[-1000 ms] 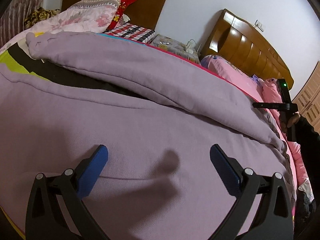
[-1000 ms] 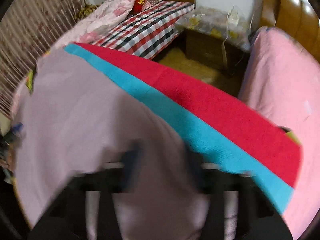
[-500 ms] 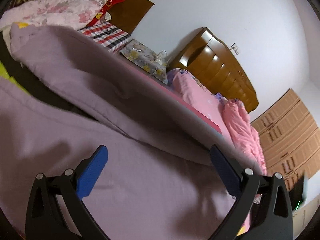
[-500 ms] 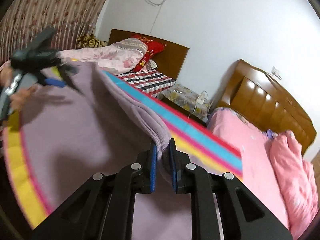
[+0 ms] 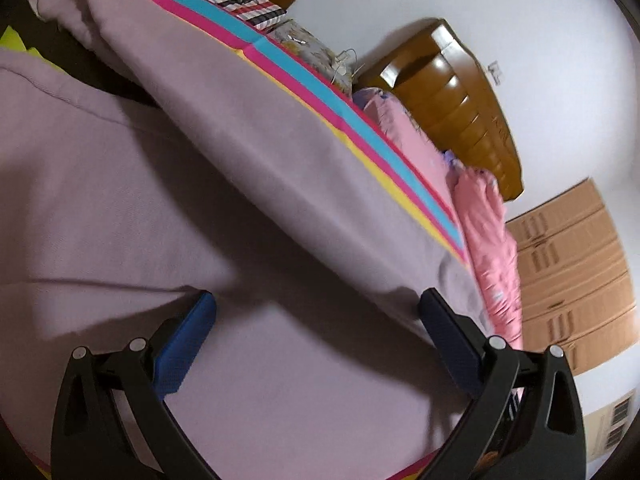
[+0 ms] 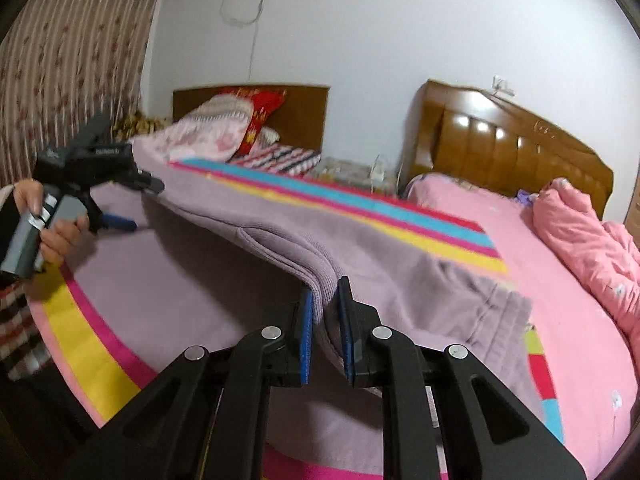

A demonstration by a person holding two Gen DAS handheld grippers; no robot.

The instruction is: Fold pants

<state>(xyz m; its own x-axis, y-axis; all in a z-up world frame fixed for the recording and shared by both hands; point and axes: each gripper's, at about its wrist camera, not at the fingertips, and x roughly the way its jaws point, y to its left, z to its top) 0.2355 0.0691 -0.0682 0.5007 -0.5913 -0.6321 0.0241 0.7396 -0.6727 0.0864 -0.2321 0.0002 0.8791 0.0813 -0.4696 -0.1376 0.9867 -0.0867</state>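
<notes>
Lilac sweatpants (image 6: pixel 280 240) lie across the striped bedspread (image 6: pixel 80 340), one leg lifted off it toward the bed's near edge. The right gripper (image 6: pixel 326 320) is clamped on a thick folded edge; the left gripper (image 5: pixel 316 344) hangs over the fabric with jaws wide apart, gripping nothing. The fleece looks soft, floppy and fairly heavy, so it'll sag; best grabbed at hems or waistband.
</notes>
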